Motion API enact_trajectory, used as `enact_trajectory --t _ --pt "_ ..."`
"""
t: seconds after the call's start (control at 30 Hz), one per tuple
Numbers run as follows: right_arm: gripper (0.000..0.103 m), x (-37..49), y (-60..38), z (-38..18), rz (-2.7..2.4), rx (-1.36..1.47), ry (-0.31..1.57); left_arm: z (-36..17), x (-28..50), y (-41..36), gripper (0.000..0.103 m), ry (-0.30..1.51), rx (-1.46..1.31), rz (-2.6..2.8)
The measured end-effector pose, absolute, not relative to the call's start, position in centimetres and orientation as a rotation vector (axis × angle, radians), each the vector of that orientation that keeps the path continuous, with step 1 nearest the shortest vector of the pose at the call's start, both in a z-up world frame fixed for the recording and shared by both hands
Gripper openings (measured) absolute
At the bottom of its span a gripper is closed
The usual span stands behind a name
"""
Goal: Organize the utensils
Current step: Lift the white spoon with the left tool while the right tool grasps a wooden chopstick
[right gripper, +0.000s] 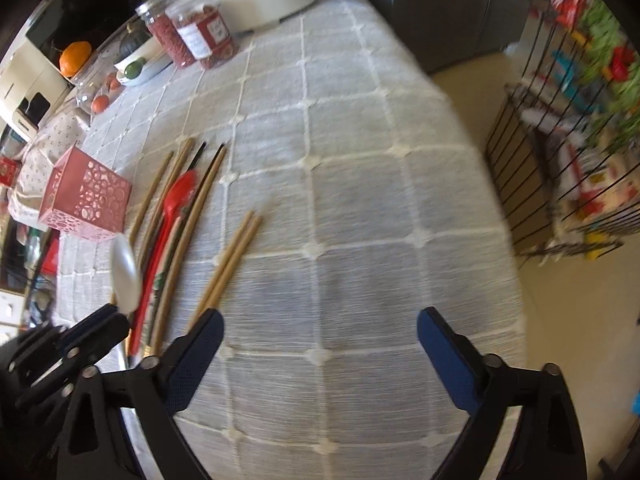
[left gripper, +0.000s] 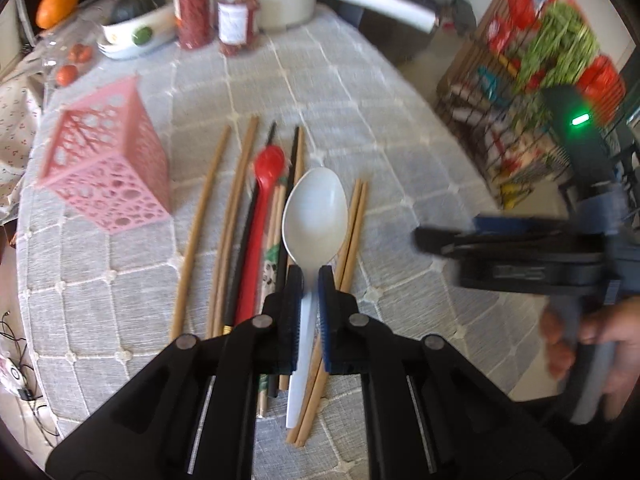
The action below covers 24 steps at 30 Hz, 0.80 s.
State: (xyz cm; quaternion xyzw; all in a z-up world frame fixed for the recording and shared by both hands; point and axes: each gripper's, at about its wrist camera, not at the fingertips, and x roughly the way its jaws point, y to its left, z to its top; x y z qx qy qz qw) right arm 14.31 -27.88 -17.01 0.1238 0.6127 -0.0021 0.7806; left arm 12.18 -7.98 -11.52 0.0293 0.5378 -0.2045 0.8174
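Utensils beside one pink holder [left gripper: 106, 160]: two spoons, several chopsticks. Left gripper [left gripper: 309, 276] clamps the white spoon [left gripper: 314, 216]; right gripper [right gripper: 320, 328] gapes empty.

Left gripper [left gripper: 310, 276]: I see it closed on the white spoon [left gripper: 314, 216] handle.
Spoon: bowl facing up, above chopsticks [left gripper: 352, 240].
Pink basket [left gripper: 108, 164]: left, apart.
Right gripper [left gripper: 440, 240]: blurred, at right.

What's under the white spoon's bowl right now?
The white spoon, gripped at its handle by the left gripper, has grey checked tablecloth and a tan chopstick pair around it; directly beneath the bowl is hidden.
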Motion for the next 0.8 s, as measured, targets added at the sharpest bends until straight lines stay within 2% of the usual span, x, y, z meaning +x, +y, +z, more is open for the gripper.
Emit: enact_trajectory --t 0.27,0.53,0.8 --pt "0.056 15.7 -24.8 -18.9 -0.003 0.282 1.364 -10.0 11.3 -6.4 0.009 1.051 0.018 -0.413" --pt "0.050 16.2 -23.1 -19.2 -0.017 0.261 1.353 -8.9 10.1 -4.2 0.009 1.023 -0.017 -0.403" --pt "0.041 16.8 -20.5 -19.2 -0.054 0.153 1.362 -8.7 9.8 -2.6 0.009 1.023 -0.037 -0.393"
